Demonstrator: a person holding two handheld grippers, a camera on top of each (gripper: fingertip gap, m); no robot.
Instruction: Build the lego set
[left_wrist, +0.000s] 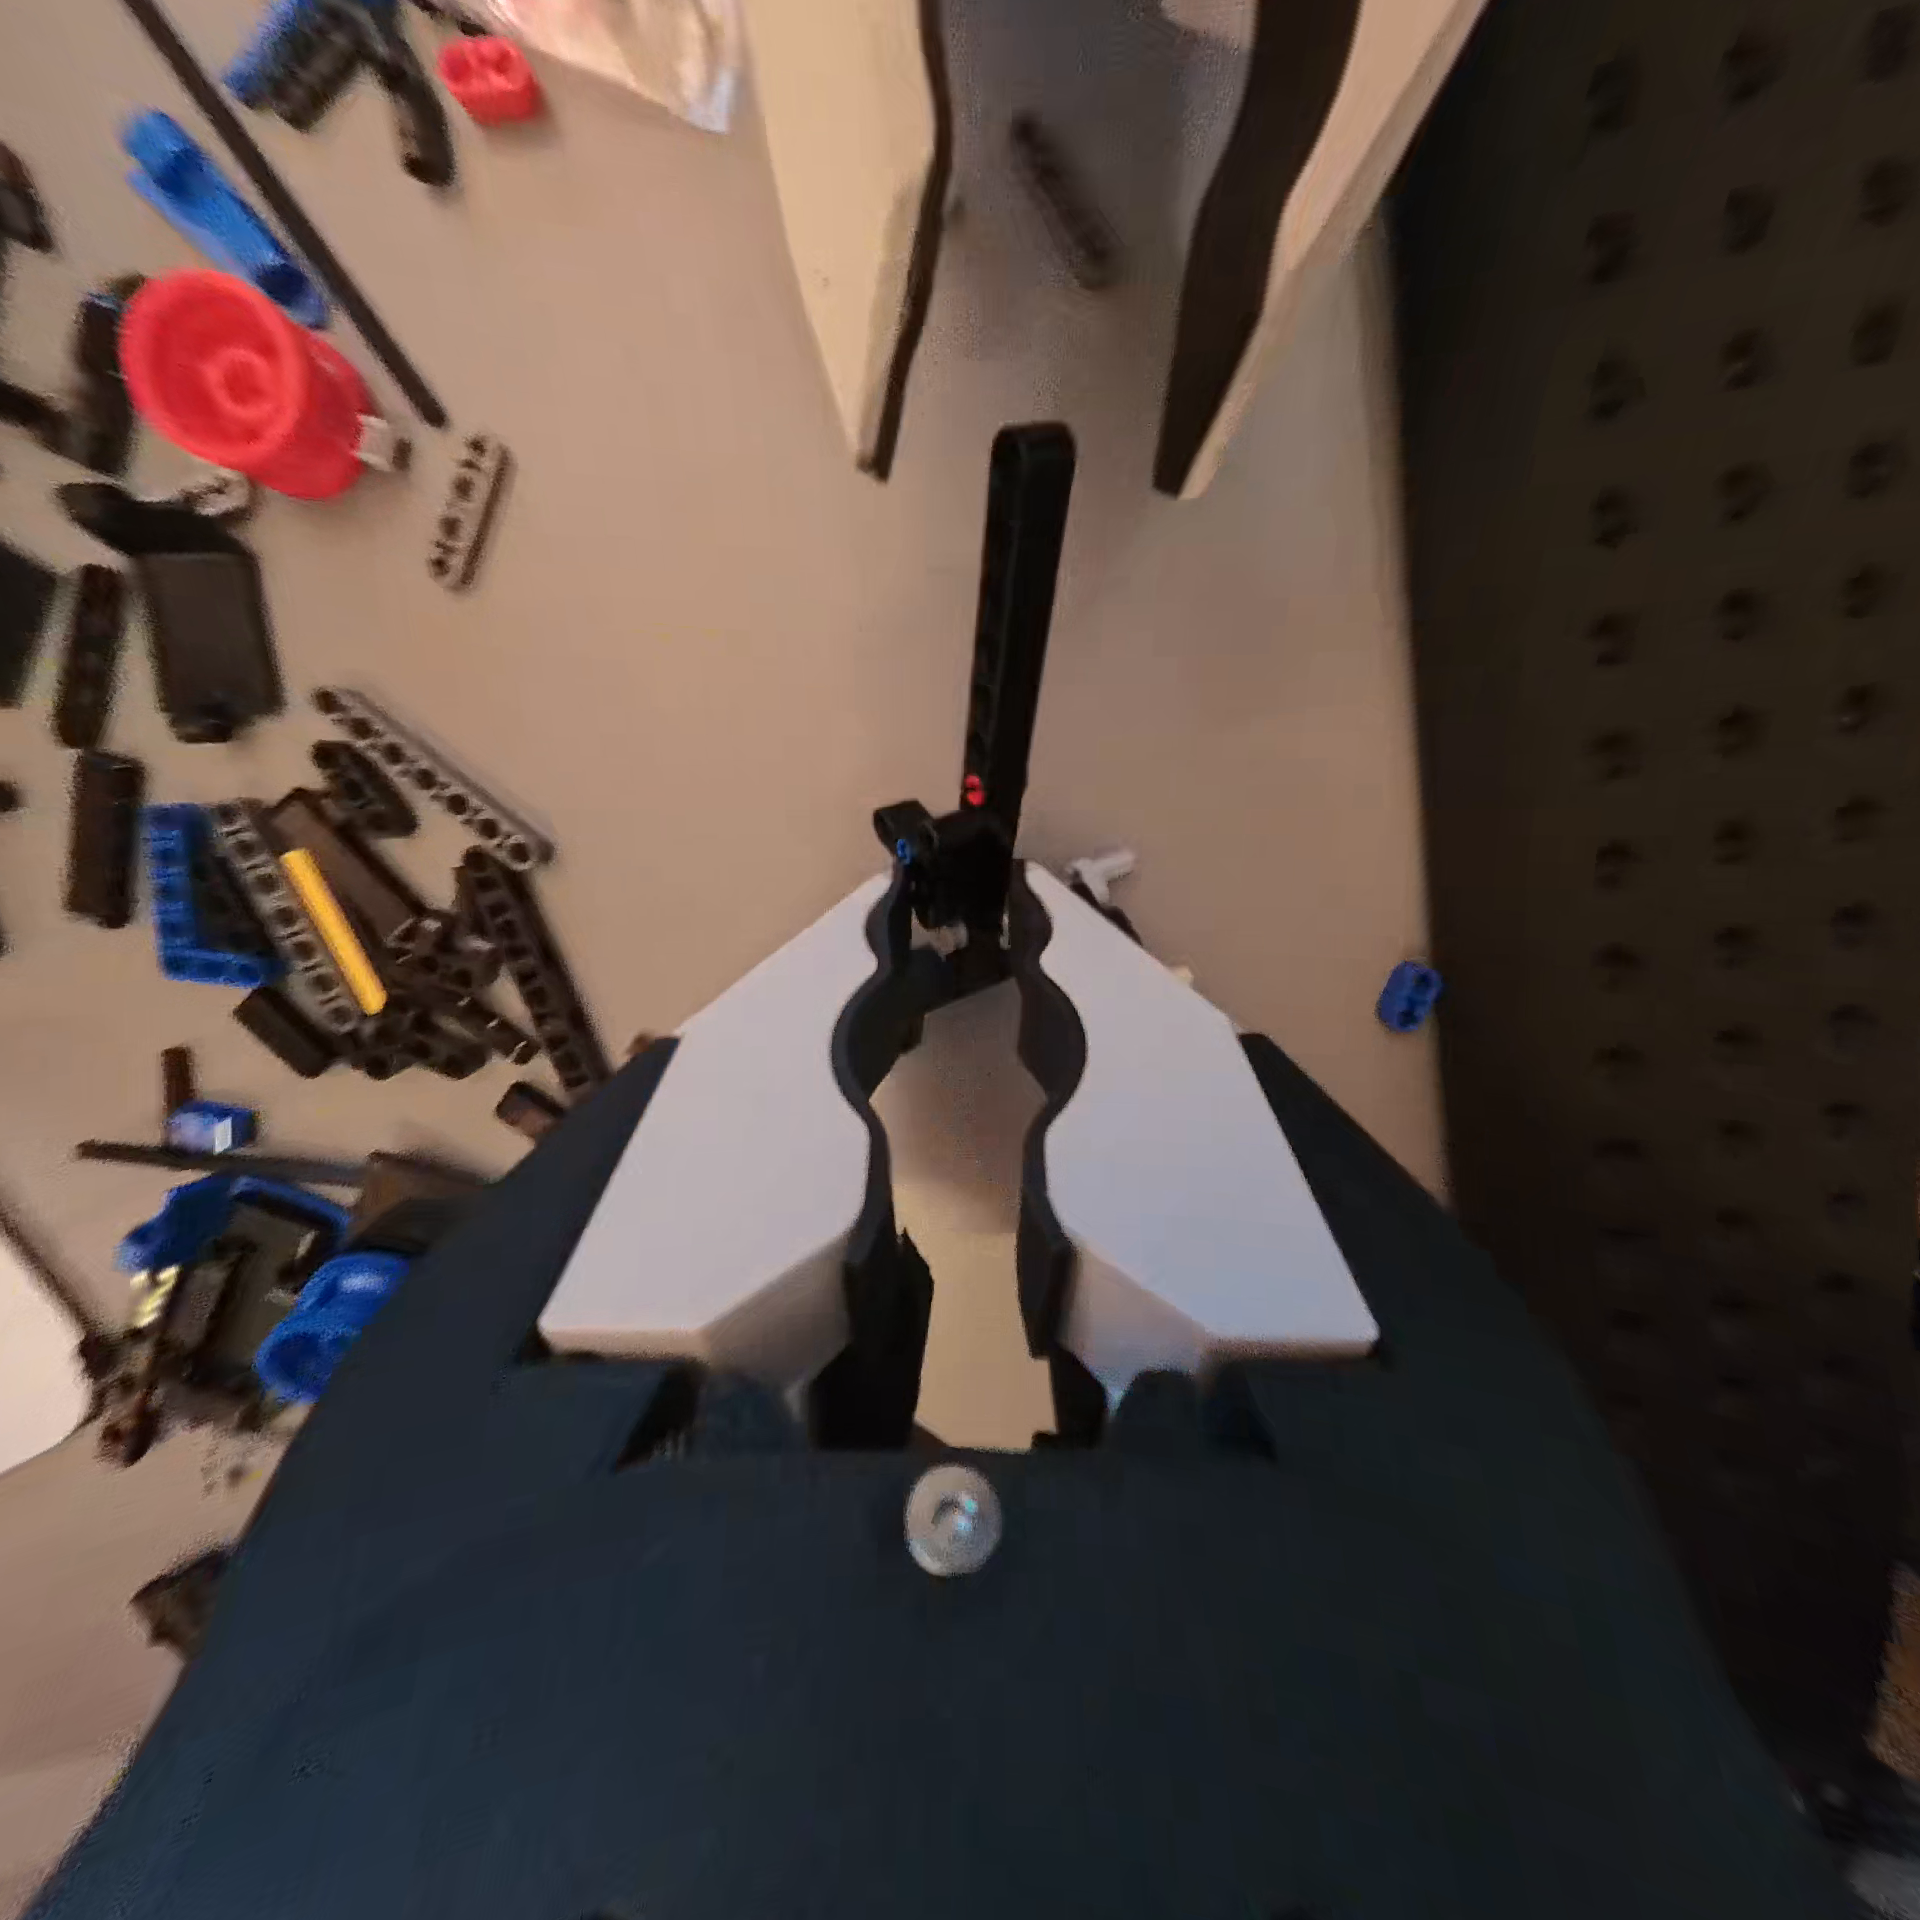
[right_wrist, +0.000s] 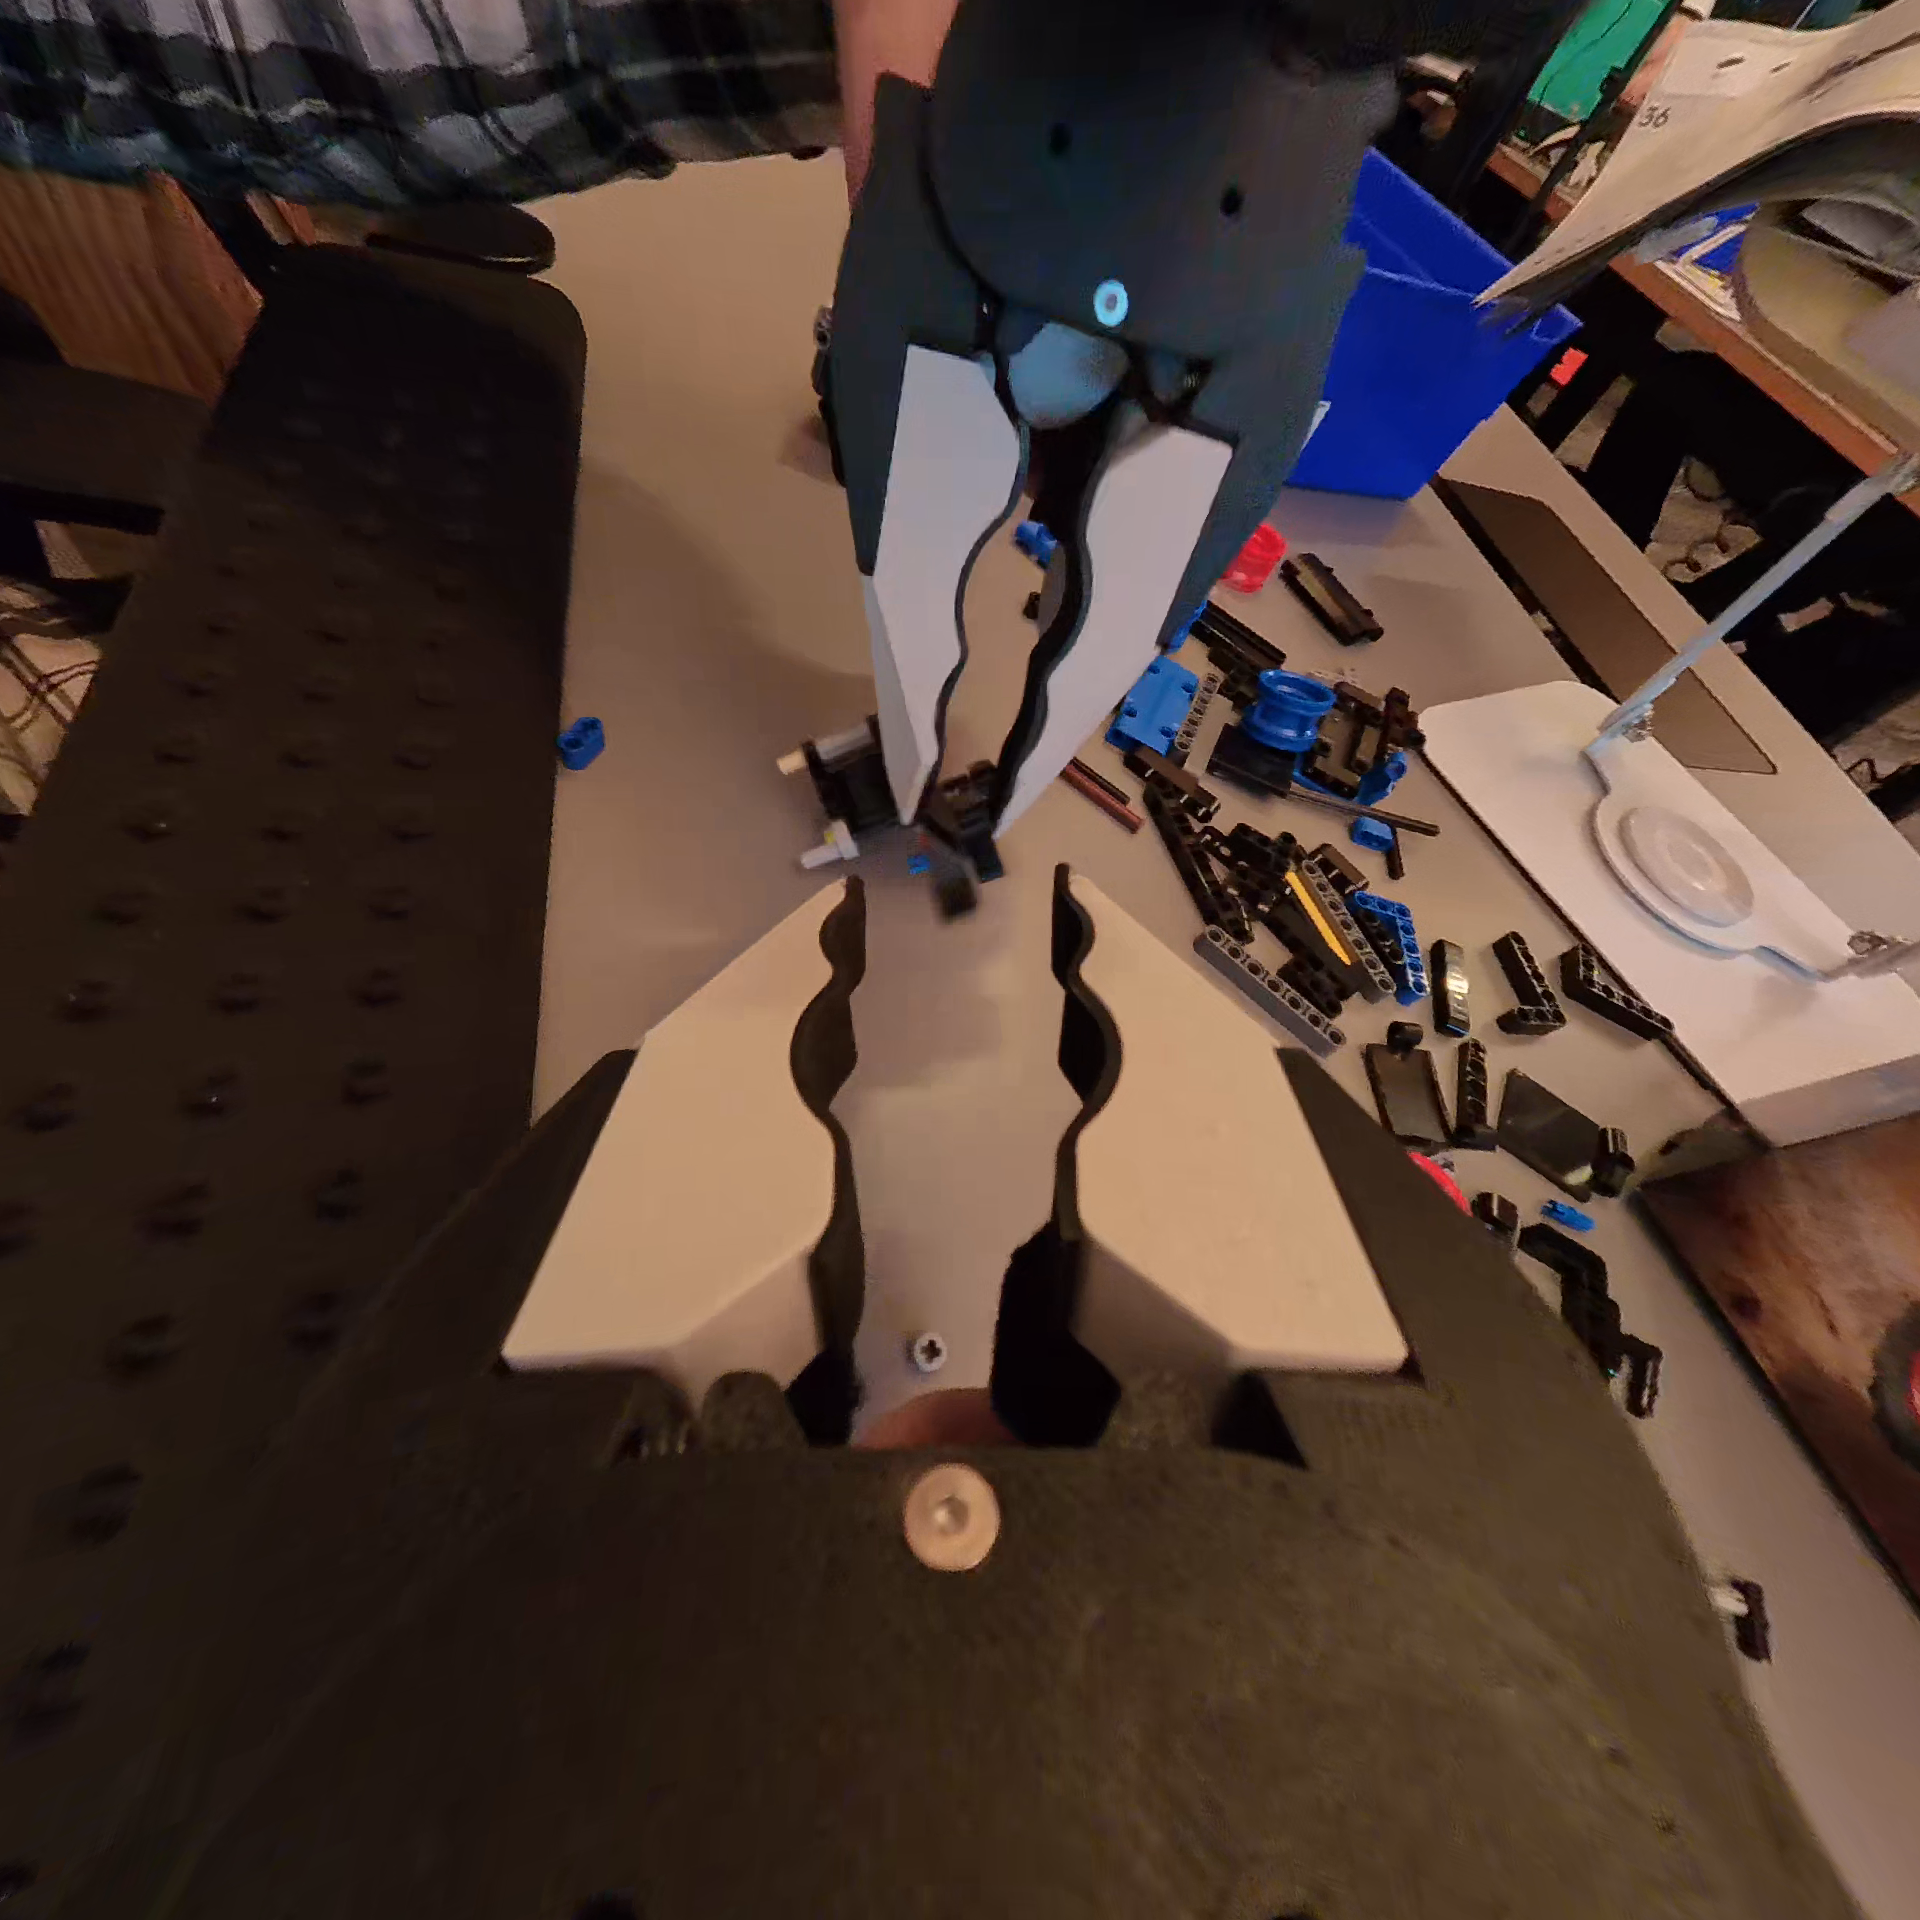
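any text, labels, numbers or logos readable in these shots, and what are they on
Open booklet, top right of the right wrist view: a short printed mark at a page corner; I do not copy writing out.
Lego pieces on the table: no markings visible.
Left wrist view: none, and it is blurred.

Black beam assembly pinched upright in left tool; loose pieces scattered.

Grey table, dim cluttered room
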